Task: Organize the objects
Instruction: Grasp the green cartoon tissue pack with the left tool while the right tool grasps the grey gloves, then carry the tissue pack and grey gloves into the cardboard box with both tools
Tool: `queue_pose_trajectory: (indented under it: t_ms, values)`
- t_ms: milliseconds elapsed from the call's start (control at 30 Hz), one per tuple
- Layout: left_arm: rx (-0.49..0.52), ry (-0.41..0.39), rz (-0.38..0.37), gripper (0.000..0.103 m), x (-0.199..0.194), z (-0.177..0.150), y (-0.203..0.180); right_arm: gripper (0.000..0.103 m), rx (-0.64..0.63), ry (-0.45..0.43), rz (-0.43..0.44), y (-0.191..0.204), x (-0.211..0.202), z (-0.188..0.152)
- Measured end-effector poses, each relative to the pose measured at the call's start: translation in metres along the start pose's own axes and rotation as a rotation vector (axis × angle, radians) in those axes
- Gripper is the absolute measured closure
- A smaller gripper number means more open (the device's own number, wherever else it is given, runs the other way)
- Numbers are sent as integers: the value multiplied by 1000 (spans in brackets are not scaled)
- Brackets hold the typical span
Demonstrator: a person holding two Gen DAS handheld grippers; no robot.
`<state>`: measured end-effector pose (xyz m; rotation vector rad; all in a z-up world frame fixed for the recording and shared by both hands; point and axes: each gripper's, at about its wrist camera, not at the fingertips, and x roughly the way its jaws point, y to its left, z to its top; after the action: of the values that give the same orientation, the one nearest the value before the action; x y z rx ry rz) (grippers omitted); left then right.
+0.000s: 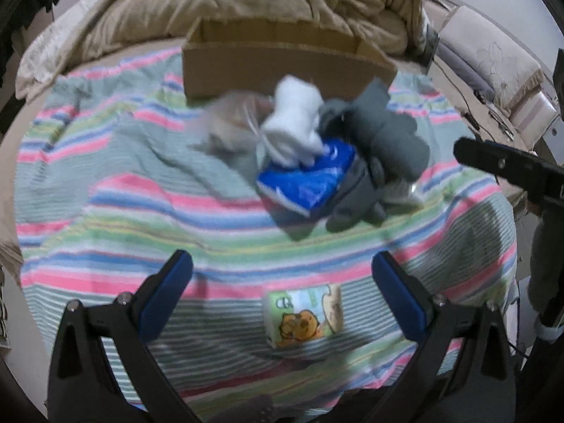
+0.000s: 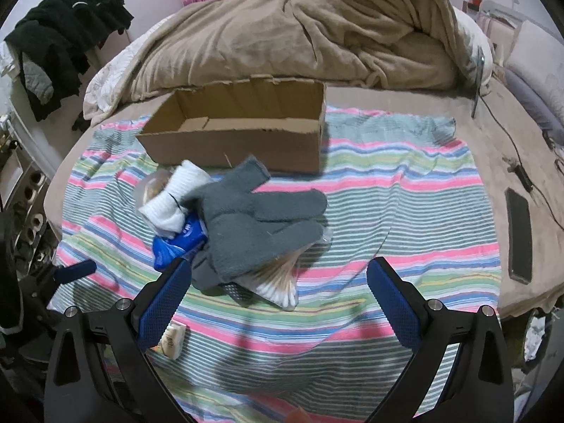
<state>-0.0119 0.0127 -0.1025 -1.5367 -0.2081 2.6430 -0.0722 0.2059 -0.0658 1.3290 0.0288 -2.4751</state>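
A pile lies on the striped cloth [image 1: 105, 211] in front of an open cardboard box [image 1: 282, 60]: a white sock [image 1: 296, 123], a blue packet [image 1: 306, 179], grey gloves [image 1: 387, 144] and a clear bag [image 1: 229, 120]. A small tissue pack with a bear picture [image 1: 303, 317] lies between my left gripper's [image 1: 282, 282] open fingers. My right gripper [image 2: 278, 285] is open and empty just short of the grey glove [image 2: 261, 218], which covers a pack of cotton swabs [image 2: 278, 282]. The box [image 2: 239, 134], sock [image 2: 176, 194], blue packet [image 2: 176, 243] and tissue pack [image 2: 172, 342] also show there.
A rumpled tan blanket [image 2: 299, 35] lies behind the box. A black phone [image 2: 518, 232] and cables [image 2: 507, 134] lie on the bed at right. Dark clothes [image 2: 63, 35] hang at far left. The right gripper's arm [image 1: 507, 165] shows in the left wrist view.
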Motion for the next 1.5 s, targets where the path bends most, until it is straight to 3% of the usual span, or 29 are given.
queue_pose_trajectory:
  t_ms: [267, 533, 733, 767, 967, 1033, 1100, 1233, 1300, 1500]
  values:
    - [-3, 106, -17, 2, 34, -17, -1, 1, -1, 39, 13, -2, 21, -3]
    - [90, 148, 27, 2, 55, -32, -14, 2, -5, 57, 30, 1, 29, -4]
    - [111, 133, 50, 24, 58, -37, -10, 6, -12, 70, 69, 6, 37, -3]
    - [115, 128, 50, 32, 57, -37, -10, 6, -17, 69, 72, 8, 38, -3]
    - [96, 95, 0, 35, 48, -37, -1, 10, -44, 63, 84, 20, 47, 5]
    - [93, 80, -14, 36, 44, -36, 1, 16, -54, 55, 67, 21, 51, 8]
    - [89, 66, -20, 36, 40, -34, 3, 31, -71, 63, 43, 21, 57, 8]
    - [74, 30, -39, 36, 26, -30, 10, 49, -67, 53, 65, 17, 56, 6]
    - [61, 15, -51, 36, 19, -27, 15, 64, -49, 45, 73, 15, 53, 6]
    - [47, -39, -81, 36, -12, -15, 25, 70, -58, 6, 87, 16, 33, 9]
